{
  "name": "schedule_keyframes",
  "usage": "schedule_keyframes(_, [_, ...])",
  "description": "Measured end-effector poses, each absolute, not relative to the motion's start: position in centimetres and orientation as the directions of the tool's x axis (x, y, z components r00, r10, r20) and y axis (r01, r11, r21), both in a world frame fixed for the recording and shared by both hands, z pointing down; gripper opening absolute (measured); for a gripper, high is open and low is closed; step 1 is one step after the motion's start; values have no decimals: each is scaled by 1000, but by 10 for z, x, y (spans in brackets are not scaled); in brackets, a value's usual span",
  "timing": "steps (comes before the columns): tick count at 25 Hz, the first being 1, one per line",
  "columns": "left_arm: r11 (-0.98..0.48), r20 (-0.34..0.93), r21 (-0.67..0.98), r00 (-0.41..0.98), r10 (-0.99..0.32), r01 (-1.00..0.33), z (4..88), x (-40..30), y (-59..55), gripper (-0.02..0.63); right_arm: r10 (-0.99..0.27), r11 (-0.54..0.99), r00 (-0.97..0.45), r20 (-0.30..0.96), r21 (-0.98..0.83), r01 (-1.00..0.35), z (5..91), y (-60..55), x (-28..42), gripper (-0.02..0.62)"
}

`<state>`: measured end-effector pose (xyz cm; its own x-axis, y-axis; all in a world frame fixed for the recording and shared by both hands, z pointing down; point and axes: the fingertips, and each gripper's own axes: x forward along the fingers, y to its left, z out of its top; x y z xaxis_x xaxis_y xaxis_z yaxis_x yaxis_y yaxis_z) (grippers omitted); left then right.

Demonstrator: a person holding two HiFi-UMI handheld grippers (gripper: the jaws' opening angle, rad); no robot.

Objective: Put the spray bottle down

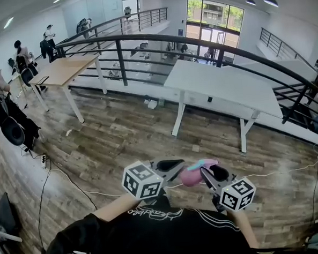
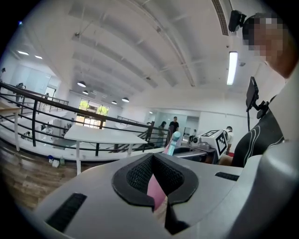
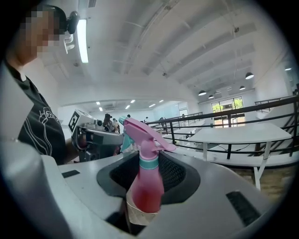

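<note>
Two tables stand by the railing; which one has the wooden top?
The left table: its top is tan wood, while the right table is white all over.

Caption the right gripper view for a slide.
Right gripper holds a pink spray bottle upright between its jaws, white table and railing behind.

spray bottle (image 3: 142, 186) glossy pink plastic; floor (image 1: 122, 147) beneath it grained wood planks; table (image 1: 226, 85) beyond it smooth matt white; railing (image 1: 120, 61) dark painted metal.
</note>
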<state>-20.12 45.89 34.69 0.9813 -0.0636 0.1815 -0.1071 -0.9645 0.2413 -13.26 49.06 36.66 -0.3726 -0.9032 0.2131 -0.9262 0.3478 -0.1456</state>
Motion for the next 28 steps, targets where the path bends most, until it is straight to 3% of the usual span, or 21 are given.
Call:
schedule_keyframes(9, [-941,199,317,978,-55,-117,385,-164,365,8,-900,318,-358,250,-188,-929,399,405,-91,127])
schedule_keyframes(28, [-900,213,416,976,-47,-134,408,-37,11,8,-905,262,-301,302,-161,-951,409,70,41,128])
